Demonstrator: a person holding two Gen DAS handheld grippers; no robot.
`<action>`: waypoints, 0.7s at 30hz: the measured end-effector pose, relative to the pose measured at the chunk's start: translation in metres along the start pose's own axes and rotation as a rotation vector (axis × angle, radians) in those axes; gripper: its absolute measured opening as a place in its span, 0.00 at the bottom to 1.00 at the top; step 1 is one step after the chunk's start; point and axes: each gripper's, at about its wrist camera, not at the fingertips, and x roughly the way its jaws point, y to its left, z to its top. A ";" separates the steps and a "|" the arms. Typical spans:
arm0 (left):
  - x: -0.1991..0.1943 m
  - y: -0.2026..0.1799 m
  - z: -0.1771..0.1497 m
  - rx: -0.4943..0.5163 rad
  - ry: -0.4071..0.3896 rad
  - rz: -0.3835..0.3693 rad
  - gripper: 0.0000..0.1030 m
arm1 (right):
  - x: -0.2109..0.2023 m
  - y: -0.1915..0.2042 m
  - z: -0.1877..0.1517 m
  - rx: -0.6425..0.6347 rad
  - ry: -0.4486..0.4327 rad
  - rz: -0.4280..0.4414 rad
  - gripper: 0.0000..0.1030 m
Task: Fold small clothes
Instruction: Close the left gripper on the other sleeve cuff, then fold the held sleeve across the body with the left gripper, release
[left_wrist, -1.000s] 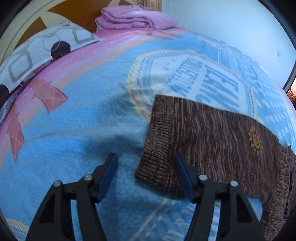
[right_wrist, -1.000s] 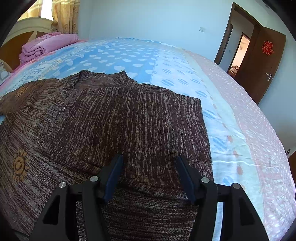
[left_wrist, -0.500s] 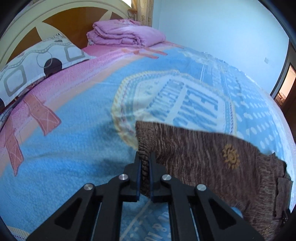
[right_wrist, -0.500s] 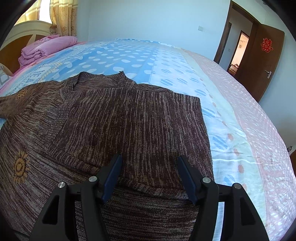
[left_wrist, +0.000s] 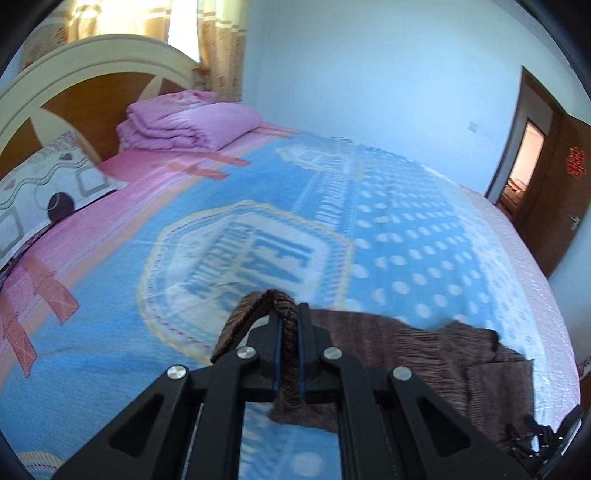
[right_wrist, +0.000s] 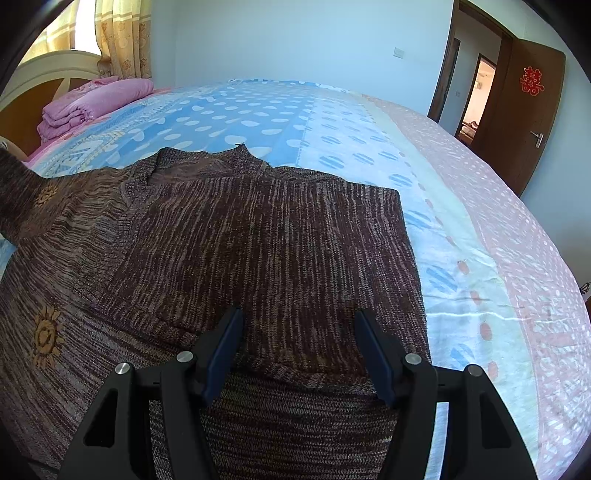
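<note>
A brown knitted sweater (right_wrist: 258, 236) with orange sun motifs lies on the bed, its right sleeve folded over the body. My left gripper (left_wrist: 288, 332) is shut on the cuff of the left sleeve (left_wrist: 273, 306) and holds it lifted off the bedspread; the rest of the sweater (left_wrist: 443, 354) trails to the right. In the right wrist view the raised sleeve (right_wrist: 22, 192) shows at the far left. My right gripper (right_wrist: 299, 343) is open and empty, hovering over the sweater's lower body with the knit showing between its fingers.
The bed has a blue and pink bedspread (left_wrist: 332, 229). A folded pink quilt (left_wrist: 184, 125) and a patterned pillow (left_wrist: 48, 188) lie by the headboard (left_wrist: 74, 85). A brown door (right_wrist: 532, 110) stands open at the far right.
My left gripper closed on the sleeve cuff and has lifted it up off the bed, tilting upward. My right gripper has stayed open in the same place over the sweater.
</note>
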 end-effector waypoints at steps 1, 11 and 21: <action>-0.003 -0.012 -0.001 0.007 -0.002 -0.020 0.07 | 0.000 0.000 0.000 0.001 0.000 0.001 0.62; 0.017 -0.143 -0.066 0.150 0.048 -0.127 0.07 | 0.000 -0.002 0.000 0.012 -0.001 0.014 0.62; 0.025 -0.202 -0.148 0.432 0.072 -0.082 0.37 | 0.001 -0.007 0.000 0.033 0.002 0.041 0.63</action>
